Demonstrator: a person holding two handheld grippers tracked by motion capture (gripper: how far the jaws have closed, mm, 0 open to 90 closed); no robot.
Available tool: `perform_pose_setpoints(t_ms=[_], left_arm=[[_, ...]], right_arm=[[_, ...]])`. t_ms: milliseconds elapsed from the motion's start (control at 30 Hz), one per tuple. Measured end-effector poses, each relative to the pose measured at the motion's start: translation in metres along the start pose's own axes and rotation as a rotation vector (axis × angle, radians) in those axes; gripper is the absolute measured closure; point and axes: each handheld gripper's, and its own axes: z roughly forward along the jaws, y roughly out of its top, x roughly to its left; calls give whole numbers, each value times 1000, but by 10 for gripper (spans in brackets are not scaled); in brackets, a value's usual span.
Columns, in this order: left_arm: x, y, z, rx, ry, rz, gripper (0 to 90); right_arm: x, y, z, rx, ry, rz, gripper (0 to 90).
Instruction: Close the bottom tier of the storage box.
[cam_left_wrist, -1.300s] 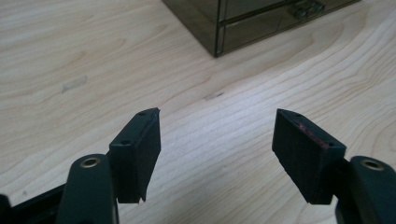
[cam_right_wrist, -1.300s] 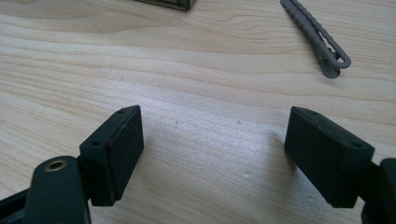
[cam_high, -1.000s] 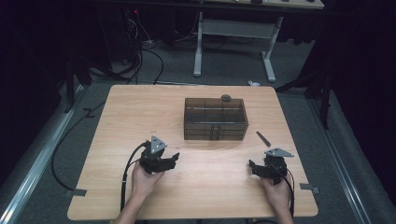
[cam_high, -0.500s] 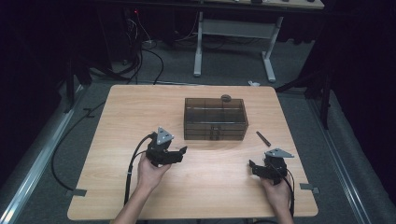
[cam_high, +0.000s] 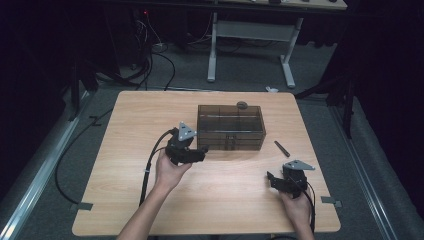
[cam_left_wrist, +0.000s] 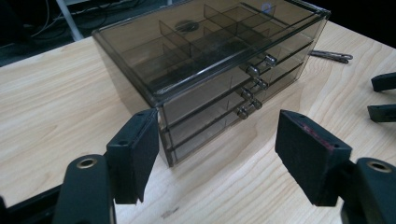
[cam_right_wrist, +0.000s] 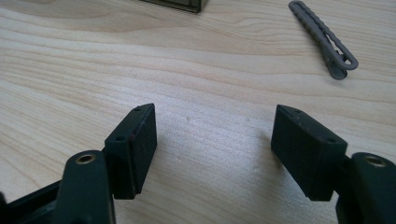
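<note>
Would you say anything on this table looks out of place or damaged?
Nothing stands out. The drawer box sits square with its drawers shut, and the grey hair clip lies loose on the table beside it.

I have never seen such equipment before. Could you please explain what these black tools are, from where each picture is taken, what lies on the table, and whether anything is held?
A person sits at a wooden table and holds a hand tool with two black jaws in each hand. The high view looks down from above: the left gripper is near the middle, and the right gripper is lower right. The other two pictures come from small cameras riding on the tools, looking out between their own jaws.

On the table stands a smoky transparent drawer box with small knobs on its drawers. A small round dark thing lies at its back edge. A grey hair clip lies to the box's right.

Nothing is held. Both pairs of jaws are open; the right gripper's have just been closing somewhat, with only bare table between them.
</note>
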Motion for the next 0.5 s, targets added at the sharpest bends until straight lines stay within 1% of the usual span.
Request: perform_pose_setpoints(t_ms=[100,233,333,500], left_arm=[[0,9,8,6,-4,11,313],[1,17,13,-4,-23,-1,318],[1,22,20,12,-37,0,316],[2,29,29,23,-32,1,317]], right_arm=[[0,0,0,0,0,-5,319],[0,0,0,0,0,-4,319],[0,0,0,0,0,-4,320],[0,0,0,-1,2,-6,327]])
